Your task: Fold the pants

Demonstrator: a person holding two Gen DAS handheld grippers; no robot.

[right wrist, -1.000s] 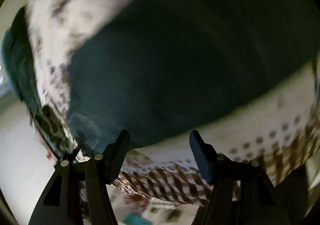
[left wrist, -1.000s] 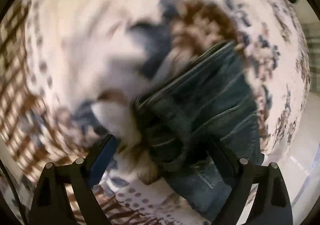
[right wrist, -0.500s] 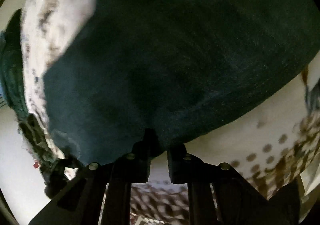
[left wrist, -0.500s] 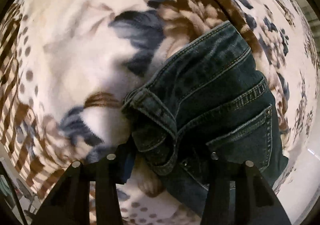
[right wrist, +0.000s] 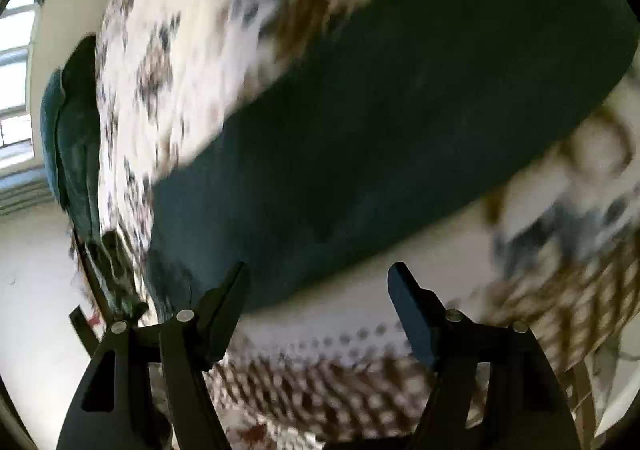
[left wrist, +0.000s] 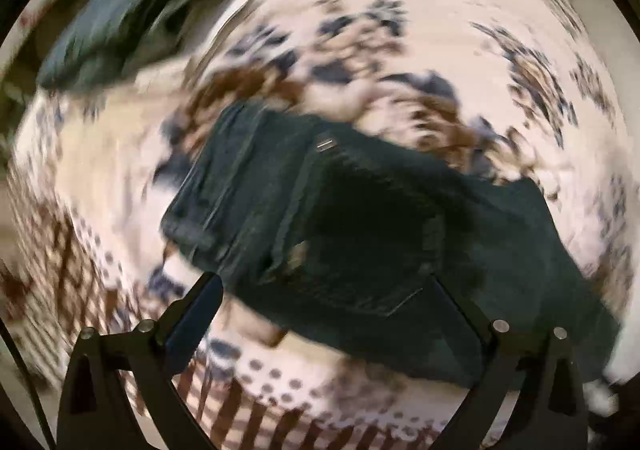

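Left wrist view: the left gripper point(left wrist: 324, 298) is spread wide and holds nothing, hanging over the dark jeans point(left wrist: 360, 234) that lie folded on a patterned blanket point(left wrist: 460, 30) — all of it blurred. Right wrist view: the right gripper point(right wrist: 318, 286) is also wide and empty, its fingertips near the jeans' point(right wrist: 380, 122) near edge — the blanket point(right wrist: 180, 50) runs off far left.
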